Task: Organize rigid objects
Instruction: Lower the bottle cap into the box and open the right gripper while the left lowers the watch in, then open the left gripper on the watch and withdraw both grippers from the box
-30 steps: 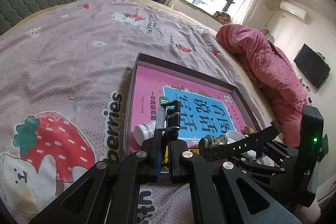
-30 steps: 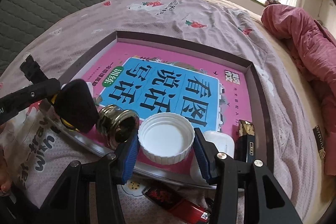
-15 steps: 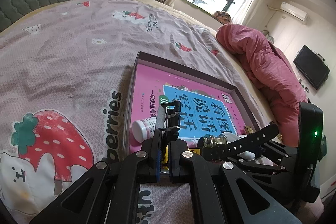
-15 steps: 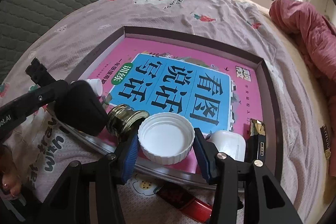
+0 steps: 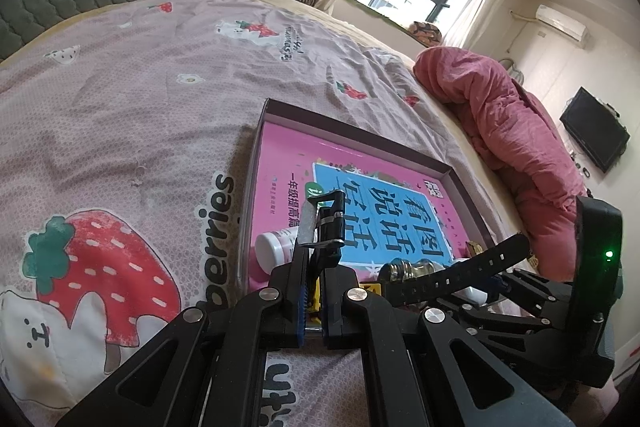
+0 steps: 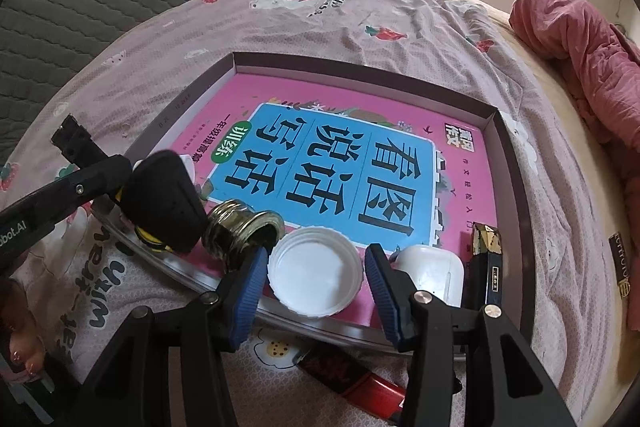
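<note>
The right gripper (image 6: 316,281) has the white bottle cap (image 6: 316,273) between its blue pads, open side up, and it seems to be gripped at the rim, just above the near edge of the shallow tray (image 6: 510,147) that lies on the strawberry bedsheet (image 6: 360,11). The risk, as I judge it, is that the smooth round cap slips or tips when the pads let go, and rolls over the low near rim onto the sheet, where a red lighter (image 6: 360,383) lies already outside the tray. The cap is also crowded: the brass-coloured screw fitting (image 6: 244,233) touches or nearly touches it on the left, and the white earbud case (image 6: 434,269) is just beside it on the right, so a careless release can knock them. The left gripper (image 5: 316,301) is clenched on a black watch (image 6: 160,203), which hangs over the near left corner of the tray, near the small white pill bottle (image 5: 276,247).
</note>
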